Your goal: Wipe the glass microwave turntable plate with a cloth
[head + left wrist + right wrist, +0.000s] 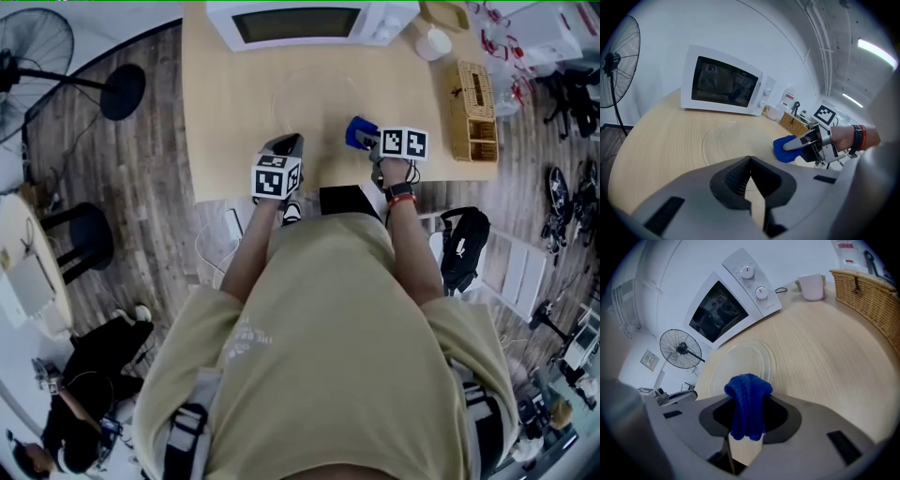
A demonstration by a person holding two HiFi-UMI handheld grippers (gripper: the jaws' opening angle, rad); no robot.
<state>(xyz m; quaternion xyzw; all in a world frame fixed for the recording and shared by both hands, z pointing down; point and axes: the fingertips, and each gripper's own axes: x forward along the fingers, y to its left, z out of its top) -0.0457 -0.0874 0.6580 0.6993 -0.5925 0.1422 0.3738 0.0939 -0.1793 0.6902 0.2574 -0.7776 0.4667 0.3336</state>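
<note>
Wooden table [217,112] with glass plate [319,101], right gripper [749,405] clamped on blue cloth [747,386], left gripper [751,161] closed, empty

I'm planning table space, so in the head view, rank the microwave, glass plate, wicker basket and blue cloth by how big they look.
1. microwave, largest even though the frame's top edge crops it
2. glass plate, faint on the table
3. wicker basket
4. blue cloth, clearly smallest
</note>
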